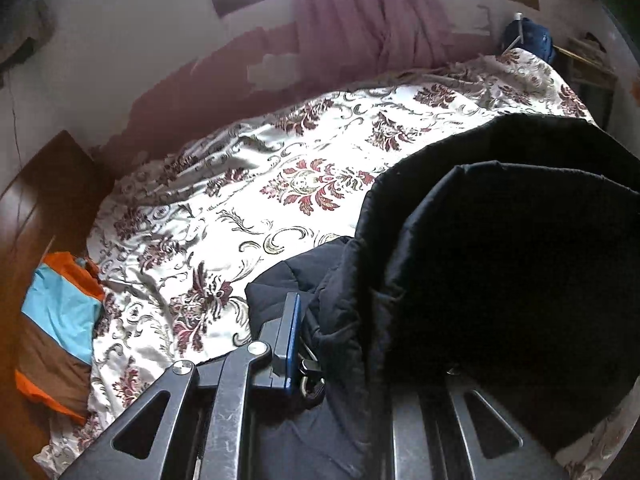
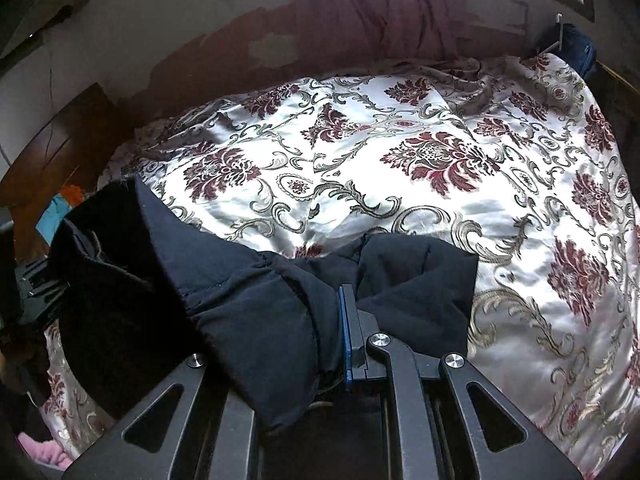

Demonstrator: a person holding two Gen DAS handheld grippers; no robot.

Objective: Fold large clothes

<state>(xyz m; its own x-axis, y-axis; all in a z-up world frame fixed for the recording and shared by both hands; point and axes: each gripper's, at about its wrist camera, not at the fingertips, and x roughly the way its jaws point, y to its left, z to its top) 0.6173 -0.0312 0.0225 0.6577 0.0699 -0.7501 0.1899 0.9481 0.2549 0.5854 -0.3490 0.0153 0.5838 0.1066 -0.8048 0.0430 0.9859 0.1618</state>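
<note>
The left gripper is closed on the dark garment: one blue-edged finger is seen pressed against the bunched fabric, while the opposite finger is covered by cloth. The right gripper is likewise clamped on the same dark garment, whose folds are gathered against the blue-edged finger; the other finger is buried under the fabric. The garment is navy to black, thick and padded-looking, with stitched seams and a rounded edge raised before the left camera. It is held between both grippers above the near edge of the bed. Beyond it, a white floral bedspread is spread wrinkled. A pink curtain hangs at the far wall.
</note>
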